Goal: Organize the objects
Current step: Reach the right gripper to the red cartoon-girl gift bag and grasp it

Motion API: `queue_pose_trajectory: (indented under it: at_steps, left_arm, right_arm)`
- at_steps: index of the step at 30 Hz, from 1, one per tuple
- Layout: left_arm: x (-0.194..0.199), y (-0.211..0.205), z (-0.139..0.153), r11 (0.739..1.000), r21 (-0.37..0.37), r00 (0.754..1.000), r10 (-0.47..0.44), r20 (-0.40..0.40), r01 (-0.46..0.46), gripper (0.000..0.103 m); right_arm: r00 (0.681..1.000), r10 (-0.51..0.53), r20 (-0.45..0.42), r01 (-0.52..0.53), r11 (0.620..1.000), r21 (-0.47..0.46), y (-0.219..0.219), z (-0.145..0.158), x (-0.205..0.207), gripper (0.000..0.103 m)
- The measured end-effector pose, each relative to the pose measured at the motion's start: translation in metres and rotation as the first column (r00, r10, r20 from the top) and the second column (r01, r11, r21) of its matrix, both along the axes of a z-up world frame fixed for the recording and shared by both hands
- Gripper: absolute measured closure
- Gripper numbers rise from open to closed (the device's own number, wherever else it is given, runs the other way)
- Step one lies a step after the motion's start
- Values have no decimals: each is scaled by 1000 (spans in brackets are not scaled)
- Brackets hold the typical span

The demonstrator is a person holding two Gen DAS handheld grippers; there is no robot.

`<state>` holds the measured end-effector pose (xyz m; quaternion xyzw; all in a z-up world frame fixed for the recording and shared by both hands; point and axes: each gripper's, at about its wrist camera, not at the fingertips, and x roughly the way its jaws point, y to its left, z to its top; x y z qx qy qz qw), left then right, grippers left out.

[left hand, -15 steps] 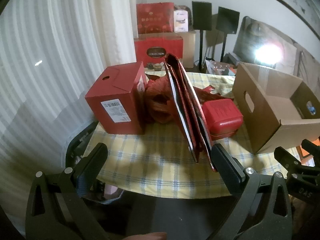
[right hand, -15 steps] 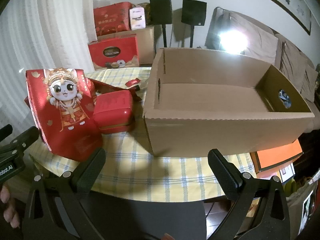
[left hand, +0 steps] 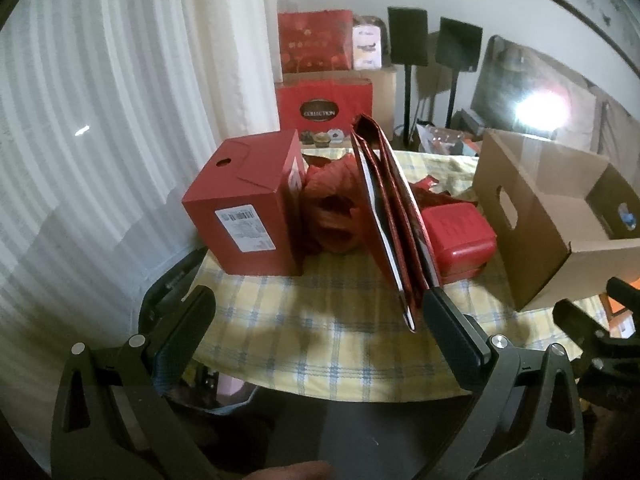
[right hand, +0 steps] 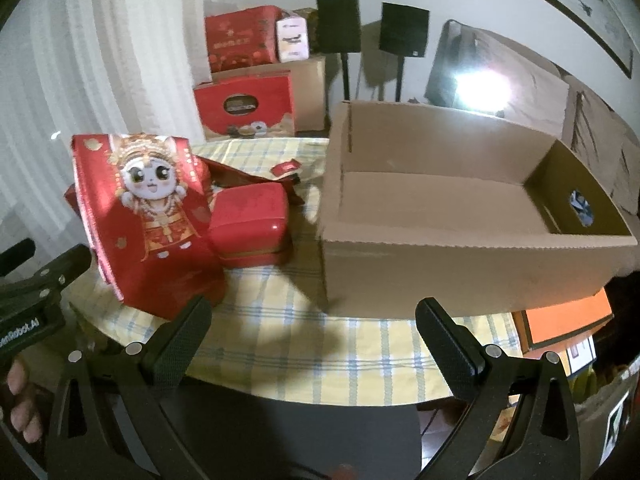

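Red gift bag w/ cartoon figure [right hand: 152, 224], leaning on red rounded tin [right hand: 252, 220], just past left gripper [left hand: 316, 316] right fingertip. Empty brown cardboard box [right hand: 460, 216] ahead of right gripper [right hand: 312, 320], prob. destination. Both spread wide, nothing held.

Both wrist cameras look steeply down at the near table [left hand: 320, 344] edge, sharing the cardboard box [right hand: 460, 272].
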<state>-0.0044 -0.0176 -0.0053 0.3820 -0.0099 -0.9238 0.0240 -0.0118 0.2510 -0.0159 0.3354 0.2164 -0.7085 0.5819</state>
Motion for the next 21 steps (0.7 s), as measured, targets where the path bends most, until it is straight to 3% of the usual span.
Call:
queue_pose_trajectory:
  at_steps: [7, 14, 19, 21]
  left_arm:
    - [-6, -20, 2, 999, 27, 1000, 26, 4, -27, 0]
    - [-6, -38, 5, 994, 105, 999, 32, -11, -31, 4]
    - [-11, -40, 8, 991, 134, 1000, 19, -1, -18, 10]
    - [-12, -40, 11, 990, 141, 1000, 10, -12, -8, 17]
  right_arm:
    - [993, 115, 31, -115, 993, -30, -2, 3, 15, 0]
    - [973, 228, 22, -227, 973, -42, -9, 3, 43, 2]
    - [949, 315, 34, -313, 949, -38, -21, -6, 63, 16]
    - [938, 342, 61, -341, 939, -38, -27, -11, 68, 21]
